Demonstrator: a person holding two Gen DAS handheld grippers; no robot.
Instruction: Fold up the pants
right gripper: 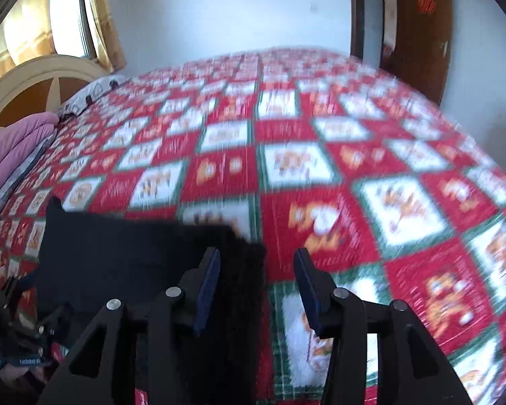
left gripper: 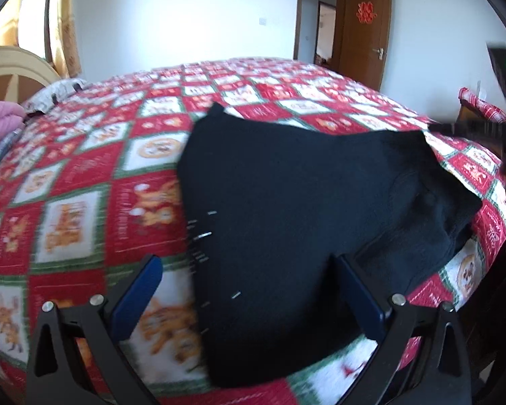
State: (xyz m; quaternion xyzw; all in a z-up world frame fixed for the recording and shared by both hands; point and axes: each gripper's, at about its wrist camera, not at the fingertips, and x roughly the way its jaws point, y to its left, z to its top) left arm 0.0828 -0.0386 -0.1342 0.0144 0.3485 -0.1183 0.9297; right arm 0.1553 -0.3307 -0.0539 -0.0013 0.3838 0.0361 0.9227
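The black pants (left gripper: 286, 209) lie folded into a thick pile on the red, white and green patterned bedspread (left gripper: 84, 175). My left gripper (left gripper: 246, 270) is open and empty, its blue pads spread wide just above the near edge of the pants. In the right wrist view the pants (right gripper: 124, 256) lie at lower left. My right gripper (right gripper: 256, 270) is open and empty, hovering over the right edge of the pants; the left pad is over the cloth, the right pad over bedspread (right gripper: 354, 168). The right gripper's body (left gripper: 472, 128) shows at the far right of the left wrist view.
A pink folded blanket (right gripper: 13, 155) and a cream headboard (right gripper: 33, 77) are at the left of the bed. A brown door (left gripper: 364, 30) stands open in the far wall. A window with yellow curtains (right gripper: 67, 17) is at back left.
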